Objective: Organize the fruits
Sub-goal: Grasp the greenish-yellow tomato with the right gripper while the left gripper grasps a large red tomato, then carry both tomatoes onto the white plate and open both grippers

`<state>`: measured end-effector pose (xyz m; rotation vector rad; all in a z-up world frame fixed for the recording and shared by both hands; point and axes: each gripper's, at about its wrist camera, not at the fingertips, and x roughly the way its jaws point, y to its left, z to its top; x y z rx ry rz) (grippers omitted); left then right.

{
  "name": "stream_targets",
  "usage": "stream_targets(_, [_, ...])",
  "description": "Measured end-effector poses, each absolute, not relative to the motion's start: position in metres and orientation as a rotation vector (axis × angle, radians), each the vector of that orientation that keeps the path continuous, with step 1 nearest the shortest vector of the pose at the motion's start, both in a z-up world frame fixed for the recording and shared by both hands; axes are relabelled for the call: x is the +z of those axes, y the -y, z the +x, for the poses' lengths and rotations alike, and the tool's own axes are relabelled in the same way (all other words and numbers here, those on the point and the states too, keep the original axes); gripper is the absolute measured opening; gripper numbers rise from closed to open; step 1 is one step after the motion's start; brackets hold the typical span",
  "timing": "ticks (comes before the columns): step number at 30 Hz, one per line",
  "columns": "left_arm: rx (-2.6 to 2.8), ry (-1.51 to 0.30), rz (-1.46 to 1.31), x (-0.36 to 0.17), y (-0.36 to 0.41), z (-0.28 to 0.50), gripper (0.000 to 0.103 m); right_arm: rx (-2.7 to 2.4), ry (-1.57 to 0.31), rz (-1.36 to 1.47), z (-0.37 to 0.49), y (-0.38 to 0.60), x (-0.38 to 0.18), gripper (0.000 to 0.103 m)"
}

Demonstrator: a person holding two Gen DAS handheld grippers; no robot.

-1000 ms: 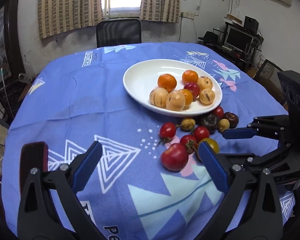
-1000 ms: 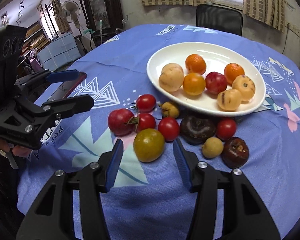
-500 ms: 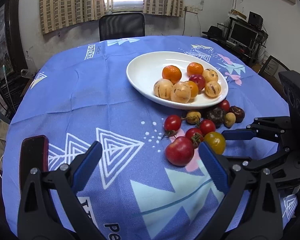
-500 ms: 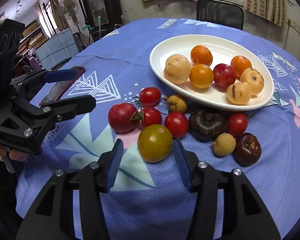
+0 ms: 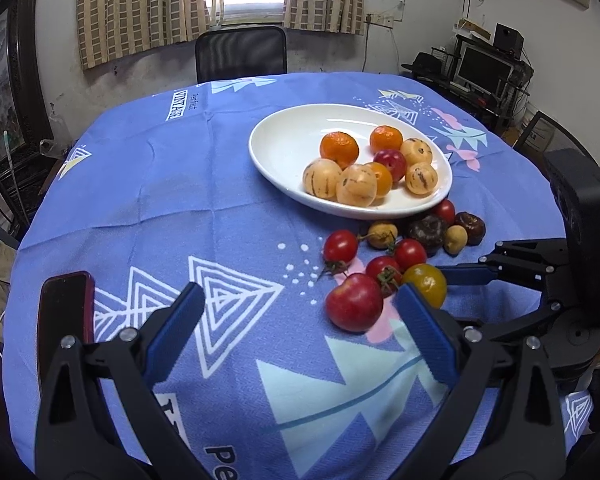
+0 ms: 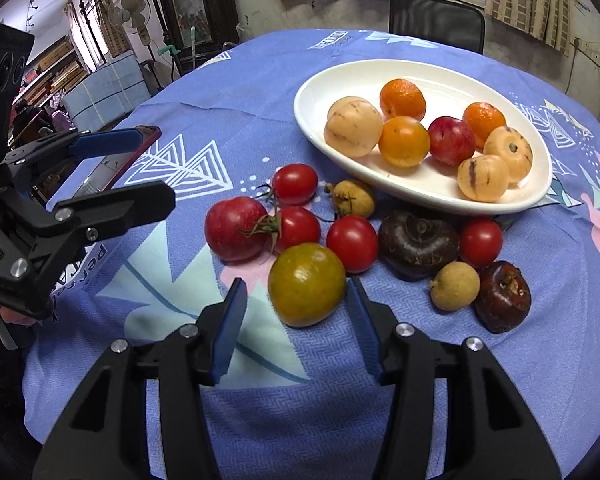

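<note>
Fruits are split between two places: seven round pieces, orange, pale striped and one red, sit inside the white oval ceramic plate (image 6: 420,196), while a loose cluster lies on the blue patterned cloth of the surface (image 6: 300,400) just in front of that plate's near rim. Nearest the right gripper (image 6: 296,320) is the greenish-yellow round tomato (image 6: 306,284), at the cluster's edge farthest from the plate, touching or nearly touching a small red cherry tomato (image 6: 352,243). The right jaws are spread, one blue pad on each side of the greenish tomato and not yet pressing it, so the step in hand looks like the approach to a grasp of this piece. The left gripper (image 5: 300,320) hovers with its jaws spread wide and nothing between them, on the far side of the cluster from the right gripper, near the large red tomato (image 5: 354,302); a dark phone with a red rim (image 5: 64,304) lies well apart from the plate. The next move probably calls for easing the pads a little farther past the tomato's widest part, closing gently so the smooth skin does not slip or bruise, then lifting clear of the neighbouring red ones before carrying it over the plate's rim to a free spot.
</note>
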<state>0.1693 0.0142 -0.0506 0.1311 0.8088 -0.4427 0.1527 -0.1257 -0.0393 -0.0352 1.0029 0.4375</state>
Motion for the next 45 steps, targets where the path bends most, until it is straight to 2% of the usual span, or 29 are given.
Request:
stream_targets(3, [-0.443, -0.808, 0.132, -0.051, -0.014, 0.169, 0.099, 0.431, -1.008, -0.038, 0.153, 0.125, -0.042, 0.049])
stream_targets(5, [-0.448, -0.811, 0.132, -0.051, -0.013, 0.169, 0.099, 0.418, -1.013, -0.039, 0.154, 0.126, -0.043, 0.041])
stream_targets(23, [-0.576, -0.813, 0.277, -0.079, 0.031, 0.160, 0.097, 0.353, -0.957, 0.126, 0.149, 0.181, -0.015, 0.040])
stream_targets(26, [-0.572, -0.832, 0.267, -0.084, 0.032, 0.165, 0.090, 0.365, -0.946, 0.124, 0.148, 0.182, -0.011, 0.040])
stream_targets(33, [-0.568, -0.887, 0.266, -0.097, 0.035, 0.173, 0.057, 0.382, -0.937, 0.120, 0.147, 0.181, -0.008, 0.040])
stream_targets(38, [-0.567, -0.880, 0.276, -0.098, 0.036, 0.172, 0.052, 0.379, -0.936, 0.122, 0.147, 0.182, -0.007, 0.040])
stream_targets(41, [-0.562, -0.871, 0.281, -0.097, 0.035, 0.172, 0.042, 0.382, -0.937, 0.119, 0.147, 0.181, -0.007, 0.040])
stream_targets(45, [-0.585, -0.888, 0.250, -0.095, 0.031, 0.173, 0.042, 0.379, -0.940, 0.121, 0.146, 0.181, -0.008, 0.040])
